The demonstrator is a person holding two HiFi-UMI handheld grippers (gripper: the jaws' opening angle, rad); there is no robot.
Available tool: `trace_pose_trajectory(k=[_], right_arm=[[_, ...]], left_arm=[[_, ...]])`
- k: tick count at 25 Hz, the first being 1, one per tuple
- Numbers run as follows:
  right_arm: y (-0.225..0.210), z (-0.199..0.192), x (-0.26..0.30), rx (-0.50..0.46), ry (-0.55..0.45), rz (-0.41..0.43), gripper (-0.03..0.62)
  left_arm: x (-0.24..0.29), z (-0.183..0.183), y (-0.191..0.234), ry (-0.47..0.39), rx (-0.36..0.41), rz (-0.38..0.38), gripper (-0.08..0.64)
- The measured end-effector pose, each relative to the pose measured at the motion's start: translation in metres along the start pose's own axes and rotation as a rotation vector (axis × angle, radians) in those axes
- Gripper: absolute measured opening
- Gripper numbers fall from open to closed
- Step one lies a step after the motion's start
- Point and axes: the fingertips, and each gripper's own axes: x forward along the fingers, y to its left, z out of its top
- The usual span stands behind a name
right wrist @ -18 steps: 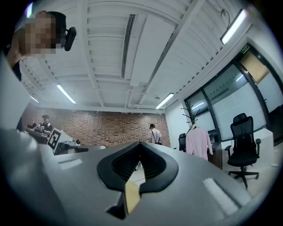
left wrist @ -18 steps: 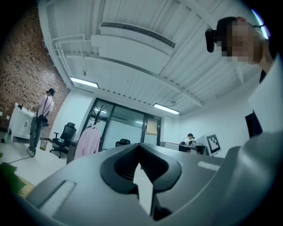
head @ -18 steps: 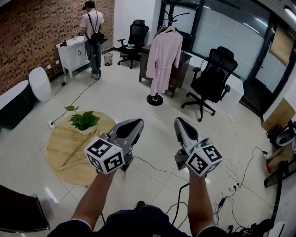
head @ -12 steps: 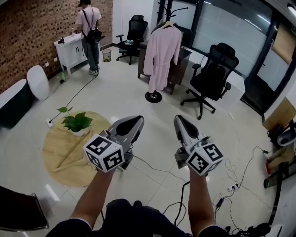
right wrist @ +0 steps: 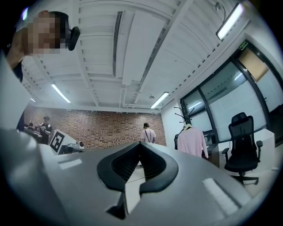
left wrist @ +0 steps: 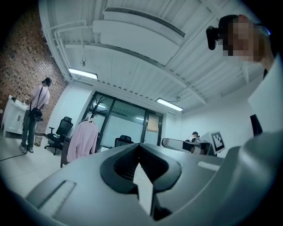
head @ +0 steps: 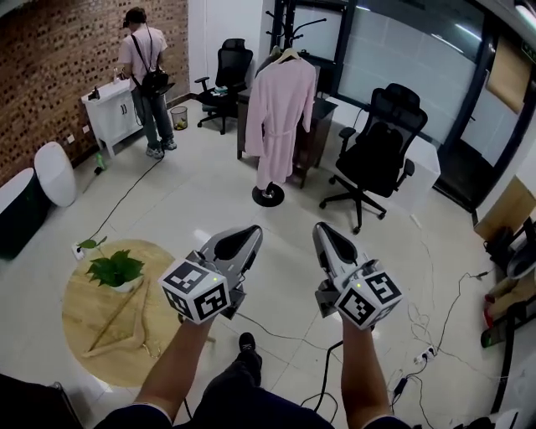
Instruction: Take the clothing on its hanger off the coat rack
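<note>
Both grippers are up side by side, roughly level, noses aimed across the floor at the coat rack [head: 284, 21]. The left gripper [head: 244, 234] has its 2 jaws pressed tip to tip, nothing between them. The right gripper [head: 324, 232] matches it: jaws together, empty.

And there's the target, the pink robe [head: 279, 113], draped on its hanger [head: 287, 55], hooked high on the coat rack and hanging down almost to the rack's round base [head: 268, 195]. It is well apart from both grippers, straight ahead of the gap between them, with open tile floor [head: 209, 193] in between. In the left gripper view the robe sits left of the closed tips; in the right gripper view it sits to their right.

1 black office chair [head: 377, 151] stands just right of the coat rack, a second black chair [head: 224, 75] is off to its left, and further left of the rack a person [head: 144, 80] with a backpack faces a white cabinet [head: 113, 113] by the brick wall.
</note>
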Motion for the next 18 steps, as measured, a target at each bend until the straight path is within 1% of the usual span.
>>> trace_pose_trajectory(k=[5,9,12,18], right_arm=[[-0.056,0.003,0.054,-0.016,0.002,-0.008,0.002],[-0.097,0.007,0.106,0.006,-0.008,-0.012,0.002],[-0.13,0.013,0.137,0.001,-0.022,-0.022,0.002],[-0.197,0.016,0.188,0.005,-0.027,-0.027,0.002]], left_arm=[[0.063,0.007,0.05,-0.019,0.011,-0.018,0.012],[0.109,0.021,0.096,-0.026,-0.013,-0.026,0.012],[0.141,0.03,0.122,-0.043,-0.008,-0.031,0.012],[0.208,0.026,0.172,-0.008,0.002,-0.023,0.012]])
